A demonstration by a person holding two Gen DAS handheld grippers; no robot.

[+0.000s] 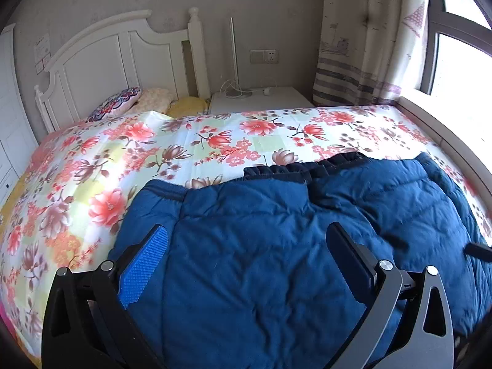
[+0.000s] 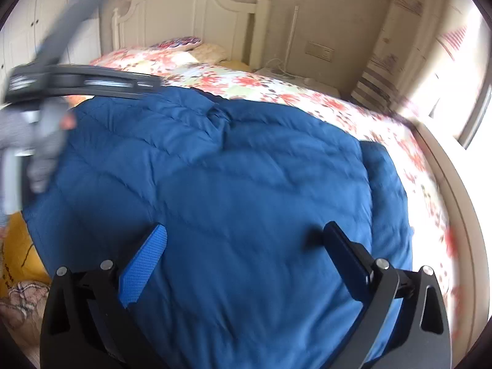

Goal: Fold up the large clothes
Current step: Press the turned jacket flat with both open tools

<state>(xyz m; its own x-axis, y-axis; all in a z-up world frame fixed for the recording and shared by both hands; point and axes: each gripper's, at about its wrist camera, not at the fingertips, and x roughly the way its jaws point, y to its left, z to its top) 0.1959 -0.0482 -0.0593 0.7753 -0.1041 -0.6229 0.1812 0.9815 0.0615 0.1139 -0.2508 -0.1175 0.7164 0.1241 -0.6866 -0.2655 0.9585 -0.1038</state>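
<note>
Between my jaws lies the deep blue quilted jacket (image 1: 276, 261), with a darker navy band (image 1: 307, 166) at its far edge. Beyond it the bedsheet (image 1: 215, 141) is white with coral-red and brown flowers. One of my pads (image 1: 144, 264) is bright blue, the other black.

1. Item: large dark-blue quilted padded jacket (image 1: 276, 261), puffy fabric with stitched channels.
2. State: spread flat; surface creased; one layer overlaps another along a diagonal fold.
3. Detail: dark ribbed elastic edge (image 1: 307, 167) on the far side.
4. Location: lies on the floral-printed bed sheet (image 1: 92, 178), toward the window side.
</note>
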